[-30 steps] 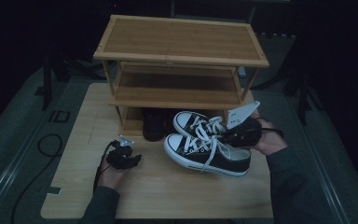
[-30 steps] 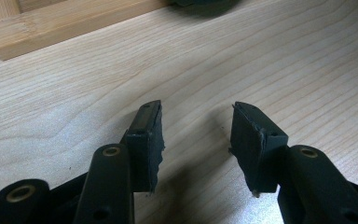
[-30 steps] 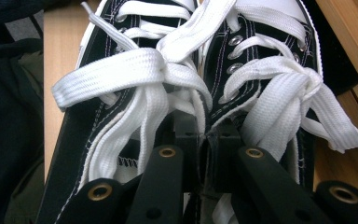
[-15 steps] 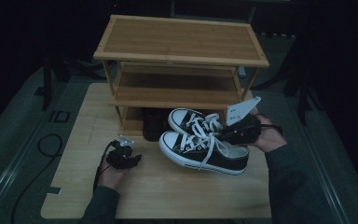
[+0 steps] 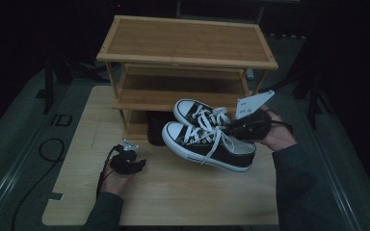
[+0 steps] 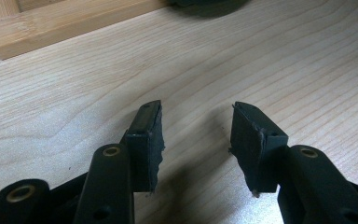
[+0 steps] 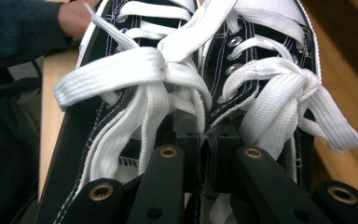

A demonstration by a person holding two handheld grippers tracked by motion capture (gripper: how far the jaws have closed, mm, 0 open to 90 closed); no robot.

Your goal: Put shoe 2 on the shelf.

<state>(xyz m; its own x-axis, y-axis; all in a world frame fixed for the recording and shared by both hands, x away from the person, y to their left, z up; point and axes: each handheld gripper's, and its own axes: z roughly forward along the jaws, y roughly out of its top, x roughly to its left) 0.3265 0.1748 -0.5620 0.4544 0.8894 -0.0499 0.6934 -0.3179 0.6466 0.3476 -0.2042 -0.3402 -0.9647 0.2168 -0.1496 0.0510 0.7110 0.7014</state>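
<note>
A pair of black low sneakers with white laces and toe caps (image 5: 207, 147) hangs tilted just above the wooden table (image 5: 173, 192), in front of the rack. My right gripper (image 5: 236, 129) is shut on the pair's inner sides, pinched together behind the laces. In the right gripper view the jaws meet at the shoes' collars (image 7: 208, 140), with one sneaker (image 7: 121, 93) left and the other (image 7: 261, 60) right. My left gripper (image 5: 135, 163) rests low at the table's front left, open, with bare wood between its fingers (image 6: 196, 121).
A three-tier bamboo shoe rack (image 5: 188, 43) stands at the back of the table. A dark object (image 5: 155, 129) sits on its lowest shelf. The rack's bottom board (image 6: 51, 28) lies ahead of the left gripper. A cable (image 5: 48, 149) runs over the floor at left.
The right gripper has lifted the pair of sneakers off the table and carried it slightly left, toward the rack. The left gripper has stayed put.
</note>
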